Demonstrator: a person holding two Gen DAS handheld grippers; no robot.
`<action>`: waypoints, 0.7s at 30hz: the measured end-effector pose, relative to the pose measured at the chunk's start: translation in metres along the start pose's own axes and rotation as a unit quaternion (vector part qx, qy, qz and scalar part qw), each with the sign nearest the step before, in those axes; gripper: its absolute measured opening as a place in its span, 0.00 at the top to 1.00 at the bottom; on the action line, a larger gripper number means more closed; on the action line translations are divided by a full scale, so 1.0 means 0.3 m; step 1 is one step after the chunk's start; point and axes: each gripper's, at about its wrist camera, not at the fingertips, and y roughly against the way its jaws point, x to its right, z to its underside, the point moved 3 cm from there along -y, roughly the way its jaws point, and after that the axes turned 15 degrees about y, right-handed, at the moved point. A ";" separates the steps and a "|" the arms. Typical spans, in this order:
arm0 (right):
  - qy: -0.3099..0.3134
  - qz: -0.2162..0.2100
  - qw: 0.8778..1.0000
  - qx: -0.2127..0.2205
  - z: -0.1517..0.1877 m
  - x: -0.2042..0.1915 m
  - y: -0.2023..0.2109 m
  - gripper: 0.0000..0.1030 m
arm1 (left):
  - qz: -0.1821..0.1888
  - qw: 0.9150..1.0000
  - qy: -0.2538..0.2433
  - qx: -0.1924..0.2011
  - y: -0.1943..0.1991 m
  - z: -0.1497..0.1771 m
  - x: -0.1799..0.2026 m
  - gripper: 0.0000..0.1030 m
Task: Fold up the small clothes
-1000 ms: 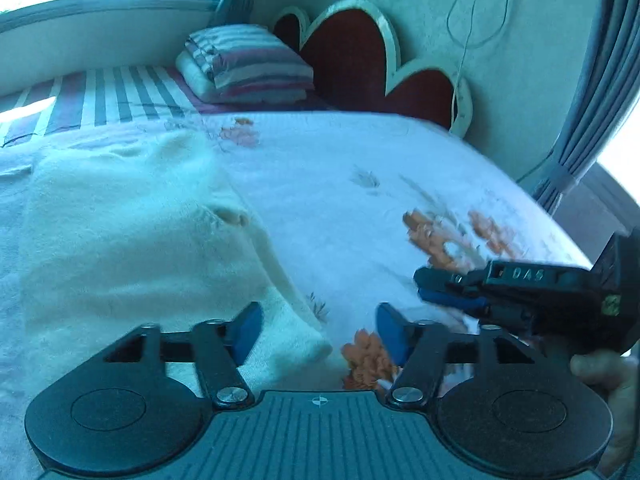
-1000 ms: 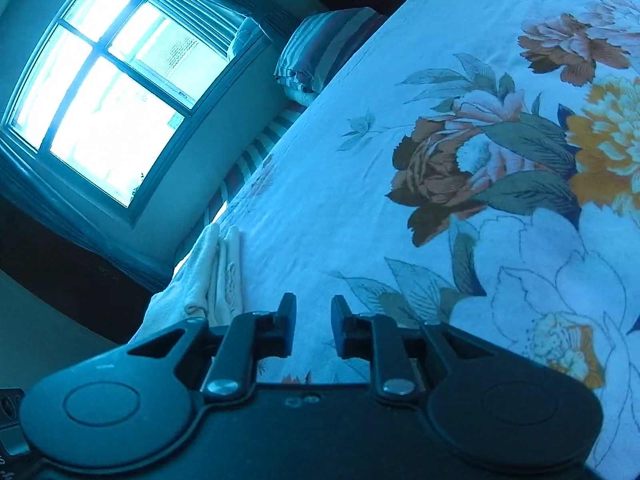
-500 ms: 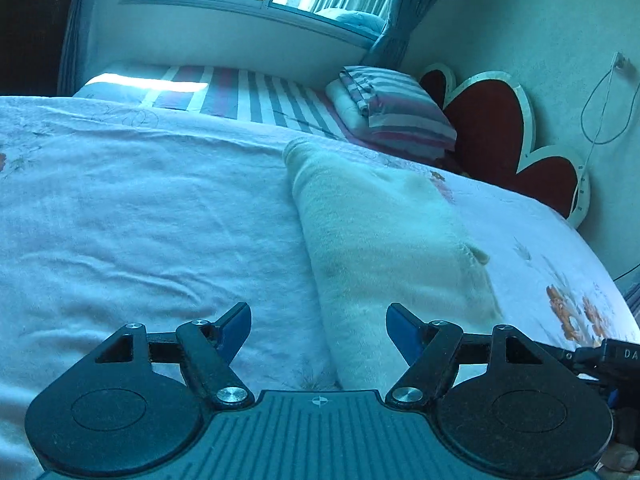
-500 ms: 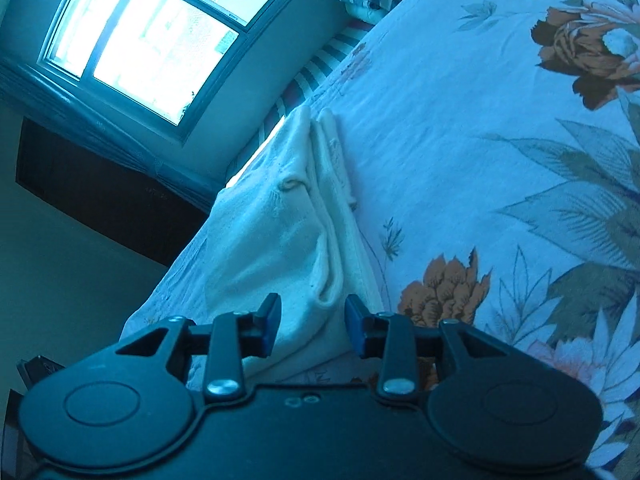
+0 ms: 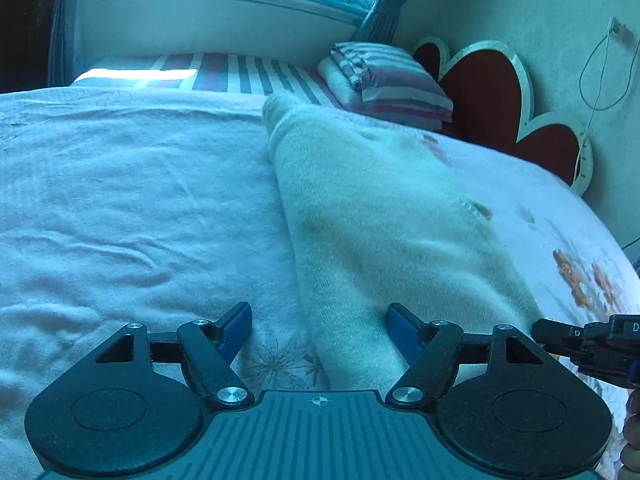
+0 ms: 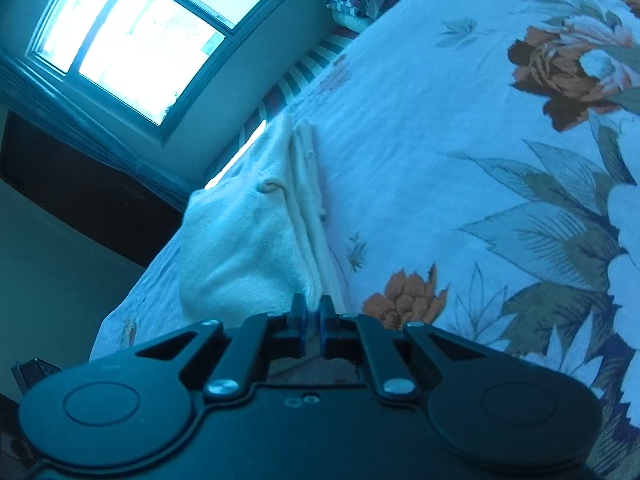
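A cream knitted garment (image 5: 380,220) lies folded into a long strip on the floral bedsheet (image 5: 120,200), running from the near edge toward the pillows. My left gripper (image 5: 318,316) is open low over its near end, one finger on the sheet side and the other over the knit. In the right wrist view the garment (image 6: 248,232) shows stacked layers along its right edge. My right gripper (image 6: 312,306) is shut on the near corner of that layered edge. Its tip (image 5: 540,330) also shows at the garment's right side.
A striped folded pillow stack (image 5: 384,80) and a red heart-shaped headboard (image 5: 492,92) stand at the far end. A bright window (image 6: 132,40) fills the far wall. A cable (image 5: 600,80) hangs on the right wall. A person's fingers (image 5: 632,440) hold the right gripper.
The left gripper swung from the garment's right side to its left near end and sank lower, staying open. The right gripper came up to the garment's near corner and shut.
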 end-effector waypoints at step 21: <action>0.110 -0.022 0.994 -0.013 -0.294 -0.080 -0.278 0.57 | -0.020 0.996 0.059 0.059 -0.071 -0.190 -0.108 0.28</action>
